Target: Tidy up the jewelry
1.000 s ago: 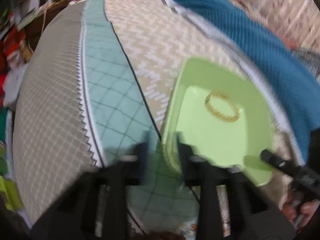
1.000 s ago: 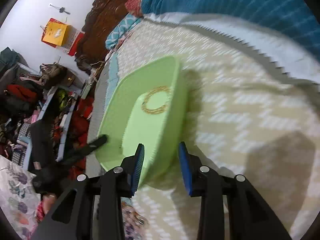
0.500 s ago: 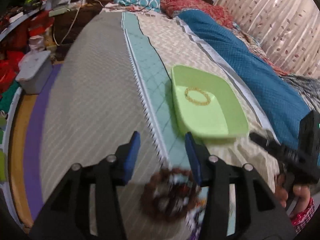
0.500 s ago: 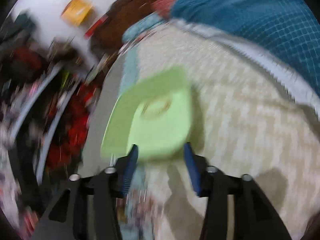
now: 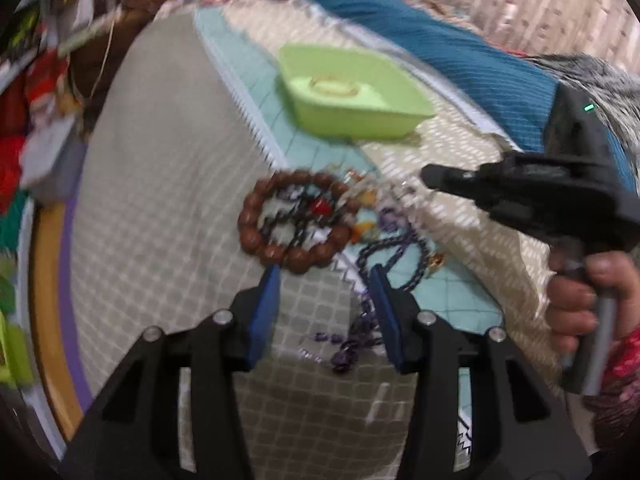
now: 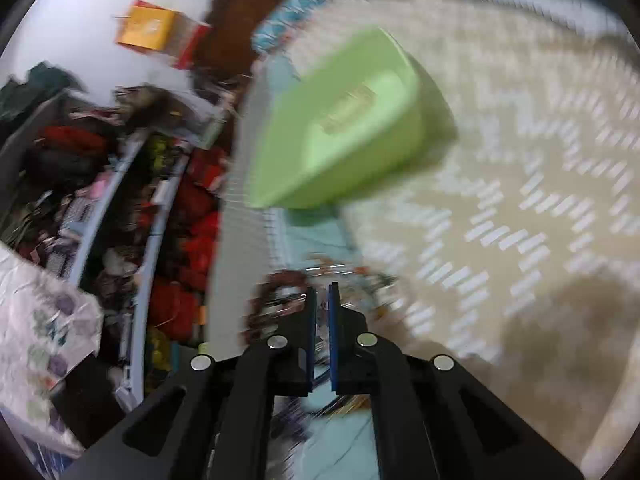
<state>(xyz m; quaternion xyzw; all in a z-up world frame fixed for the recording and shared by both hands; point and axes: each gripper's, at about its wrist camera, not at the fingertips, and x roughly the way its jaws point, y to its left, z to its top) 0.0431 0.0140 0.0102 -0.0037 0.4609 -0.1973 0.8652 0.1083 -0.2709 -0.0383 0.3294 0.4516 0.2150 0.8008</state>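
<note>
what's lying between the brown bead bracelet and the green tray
Only bare bedspread between the brown bead bracelet and green tray, in the left wrist view.

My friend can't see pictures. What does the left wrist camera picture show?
An open left gripper hovers over a heap of jewelry on a patterned bedspread, nearest a brown bead bracelet and a purple beaded string. Farther back sits a green tray holding a gold bangle; the shut right gripper reaches in from the right.
</note>
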